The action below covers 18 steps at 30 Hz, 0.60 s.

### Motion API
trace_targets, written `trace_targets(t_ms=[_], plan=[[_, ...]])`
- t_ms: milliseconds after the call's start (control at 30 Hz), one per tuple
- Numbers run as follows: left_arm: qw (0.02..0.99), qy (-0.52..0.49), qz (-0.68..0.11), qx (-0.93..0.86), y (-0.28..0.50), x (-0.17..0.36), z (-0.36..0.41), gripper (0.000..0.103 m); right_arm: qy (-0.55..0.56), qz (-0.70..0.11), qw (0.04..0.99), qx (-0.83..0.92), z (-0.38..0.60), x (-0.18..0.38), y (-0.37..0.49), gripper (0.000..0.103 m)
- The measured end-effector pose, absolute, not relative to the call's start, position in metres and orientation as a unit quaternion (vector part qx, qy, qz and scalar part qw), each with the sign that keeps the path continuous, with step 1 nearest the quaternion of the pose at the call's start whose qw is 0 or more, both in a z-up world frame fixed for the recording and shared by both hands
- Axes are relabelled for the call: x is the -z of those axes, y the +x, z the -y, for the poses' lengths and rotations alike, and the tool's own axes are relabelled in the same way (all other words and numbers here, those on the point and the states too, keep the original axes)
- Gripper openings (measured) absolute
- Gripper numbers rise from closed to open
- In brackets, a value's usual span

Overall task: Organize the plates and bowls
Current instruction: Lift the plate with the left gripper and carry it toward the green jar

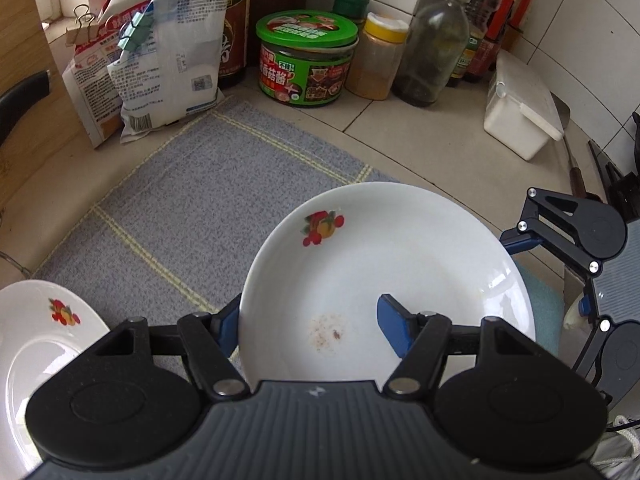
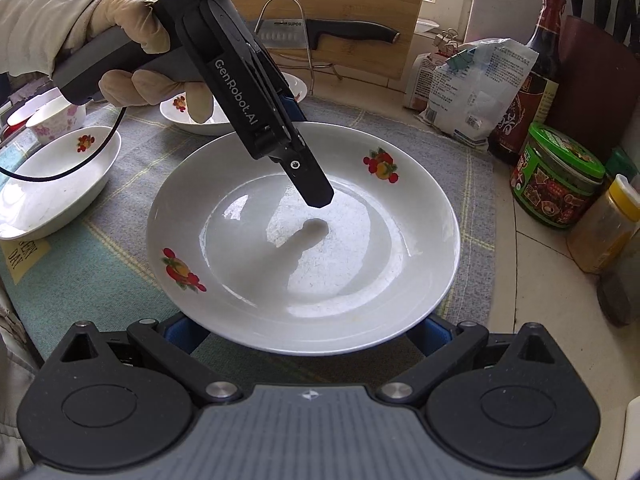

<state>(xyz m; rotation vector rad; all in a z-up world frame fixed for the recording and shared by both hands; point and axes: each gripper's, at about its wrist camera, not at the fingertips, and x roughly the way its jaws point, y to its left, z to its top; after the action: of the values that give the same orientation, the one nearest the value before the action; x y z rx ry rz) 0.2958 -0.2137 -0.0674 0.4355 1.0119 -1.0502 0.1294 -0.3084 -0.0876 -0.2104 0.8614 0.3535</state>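
A white plate [image 1: 384,264] with fruit prints is held over the grey mat [image 1: 192,200]. My left gripper [image 1: 311,324] is shut on the plate's rim, one blue finger [image 1: 394,328] inside the plate and the other outside it. In the right wrist view the plate [image 2: 360,280] fills the middle, and the left gripper [image 2: 304,152] reaches in from the upper left. My right gripper [image 2: 308,340] stands wide open, its fingertips hidden under the plate's near rim. It also shows at the plate's right edge [image 1: 544,276].
A second plate [image 1: 40,340] lies at the left, with a white bowl [image 2: 52,184], another dish [image 2: 208,120] and a floral cup [image 2: 56,120]. A green jar [image 1: 308,60], bags [image 1: 168,52], bottles [image 1: 436,48] and a white box [image 1: 520,108] line the back. A knife [image 2: 344,34] leans on a wooden board.
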Motion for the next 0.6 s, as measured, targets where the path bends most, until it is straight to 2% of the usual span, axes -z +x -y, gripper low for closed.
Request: trace_targets(t_ms=[600], plan=[[0.74,0.188,-0.445,0.468,0.338,0.082,0.248,0.067,-0.109,-0.417,0.887,-0.164,0.348,0.102,0.178,0.103]])
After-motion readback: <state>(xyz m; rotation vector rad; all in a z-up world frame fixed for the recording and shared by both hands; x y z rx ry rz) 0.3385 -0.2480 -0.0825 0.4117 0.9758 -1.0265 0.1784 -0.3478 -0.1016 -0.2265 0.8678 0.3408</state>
